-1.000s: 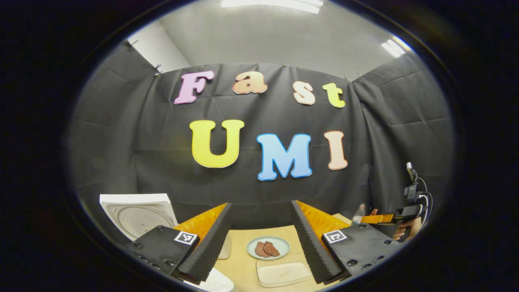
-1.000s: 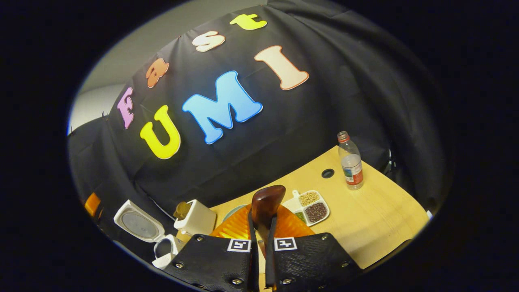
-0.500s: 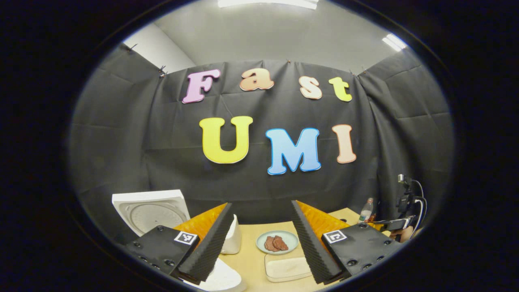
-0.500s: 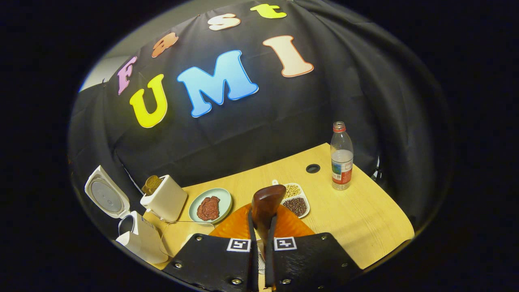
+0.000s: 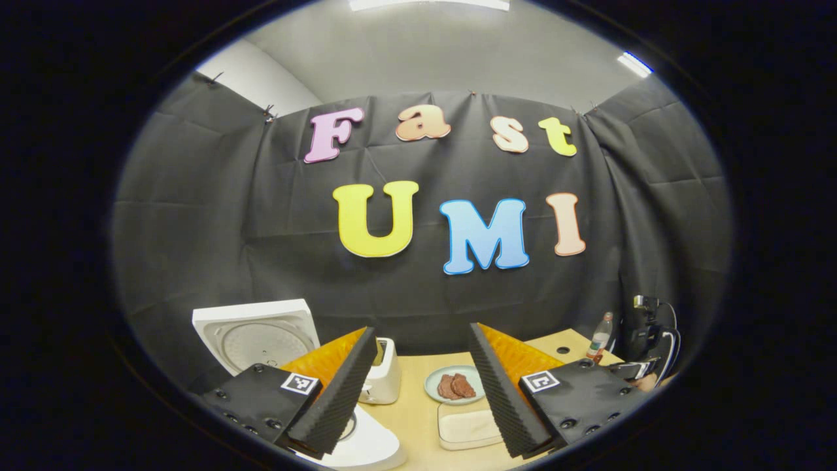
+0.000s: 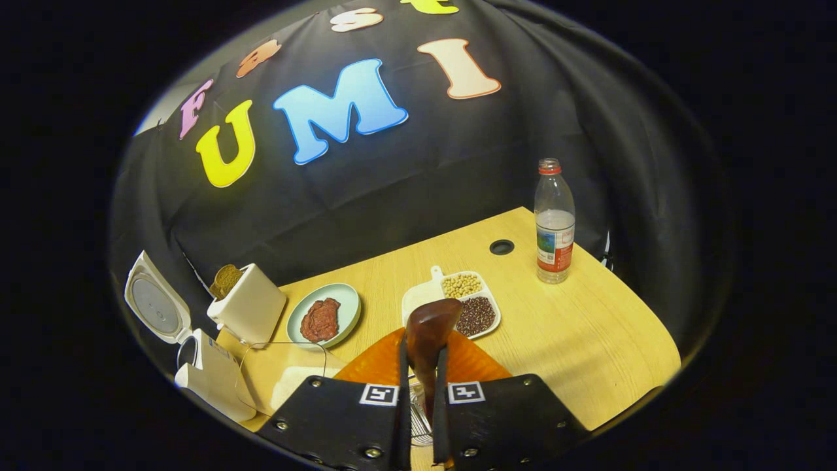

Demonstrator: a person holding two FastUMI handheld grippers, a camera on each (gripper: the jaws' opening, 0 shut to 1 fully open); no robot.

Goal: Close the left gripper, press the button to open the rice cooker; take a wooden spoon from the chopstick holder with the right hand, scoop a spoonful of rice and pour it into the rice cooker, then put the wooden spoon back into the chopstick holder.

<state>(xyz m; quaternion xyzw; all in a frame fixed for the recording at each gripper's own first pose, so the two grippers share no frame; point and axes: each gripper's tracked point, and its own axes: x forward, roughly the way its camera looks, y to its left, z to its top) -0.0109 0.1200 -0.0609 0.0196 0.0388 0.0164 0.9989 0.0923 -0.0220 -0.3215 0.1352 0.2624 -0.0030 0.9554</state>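
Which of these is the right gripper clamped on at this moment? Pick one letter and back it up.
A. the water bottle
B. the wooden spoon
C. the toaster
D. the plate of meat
B: in the right gripper view, the right gripper has both fingers pressed on the wooden spoon, whose dark bowl sticks up between them above the wooden table.

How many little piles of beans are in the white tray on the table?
2 show: pale beans in the far compartment of the white tray, dark beans in the near one. The wooden spoon covers the tray's left part, so more may be hidden.
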